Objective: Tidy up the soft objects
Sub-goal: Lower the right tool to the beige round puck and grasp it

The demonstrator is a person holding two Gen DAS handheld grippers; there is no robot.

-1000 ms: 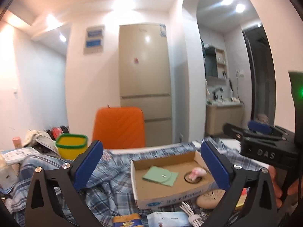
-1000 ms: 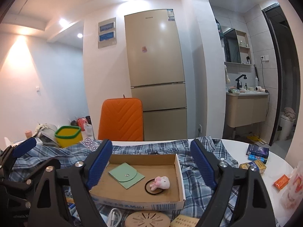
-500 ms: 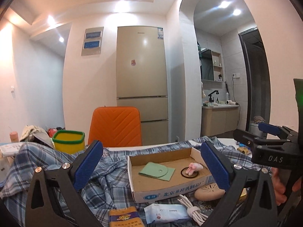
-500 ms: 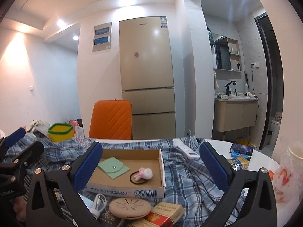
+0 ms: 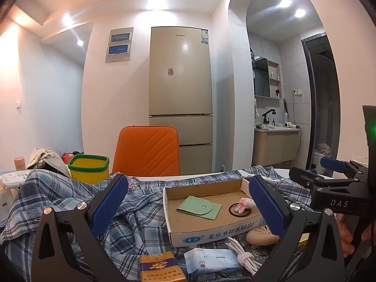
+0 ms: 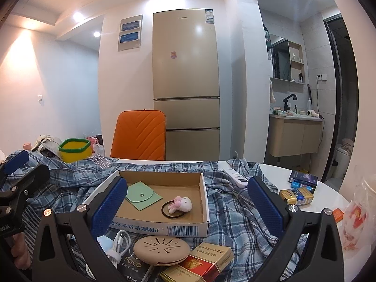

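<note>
Here both the left gripper point(image 5: 188, 202) and right gripper point(image 6: 188, 202) gape empty; the cardboard tray point(image 6: 188, 228) with its bunny hair tie point(image 6: 179, 205) lies between the right jaws.

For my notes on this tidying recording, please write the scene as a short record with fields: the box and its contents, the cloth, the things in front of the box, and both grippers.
box: open cardboard box on the plaid cloth
in box: green pouch; bunny hair tie
in front of box: round beige case, white cable, cigarette packs
left gripper: open, holds nothing
right gripper: open, holds nothing
</note>
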